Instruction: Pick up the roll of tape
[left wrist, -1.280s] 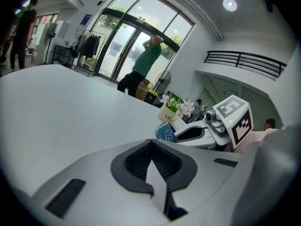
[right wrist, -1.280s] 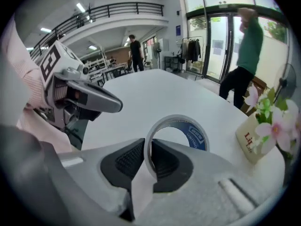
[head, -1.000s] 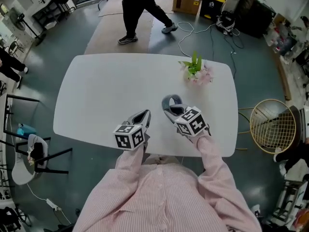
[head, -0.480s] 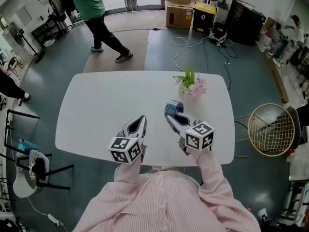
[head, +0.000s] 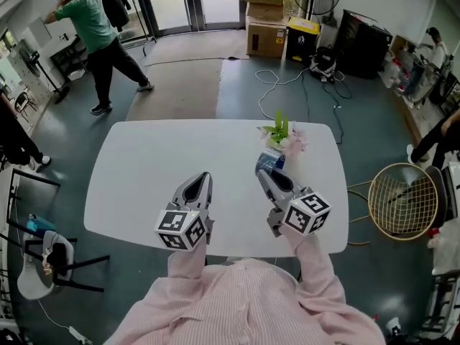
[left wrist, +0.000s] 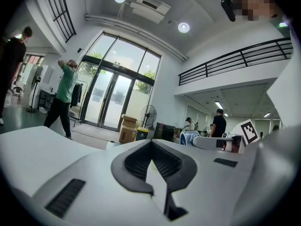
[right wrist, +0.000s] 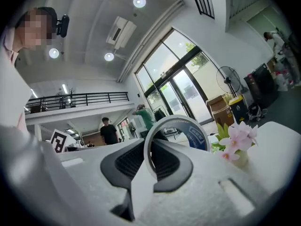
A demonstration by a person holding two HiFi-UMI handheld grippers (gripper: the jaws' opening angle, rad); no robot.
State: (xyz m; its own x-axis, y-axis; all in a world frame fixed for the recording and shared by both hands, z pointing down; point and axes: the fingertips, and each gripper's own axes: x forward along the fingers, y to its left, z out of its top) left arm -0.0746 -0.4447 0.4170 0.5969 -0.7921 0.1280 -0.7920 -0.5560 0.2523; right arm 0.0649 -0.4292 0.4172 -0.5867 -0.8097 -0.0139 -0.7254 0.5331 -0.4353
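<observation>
Now the roll of tape (right wrist: 196,136) is clamped by its rim in the right gripper (right wrist: 149,161), seemingly clear of the white table (head: 144,164) beside the flowers (head: 282,131), while the left gripper (left wrist: 151,163) is closed on nothing, so the pickup looks made and next needs only a steady hold.

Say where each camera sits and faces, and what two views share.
Head view: on the head, looking down at table; shows sleeves, left gripper, right gripper.
Left gripper view: on left gripper, facing glass doors; shut jaws show.
Right gripper view: on right gripper, facing level; jaws grip roll of tape.
Shared with head view: tape, flowers.
</observation>
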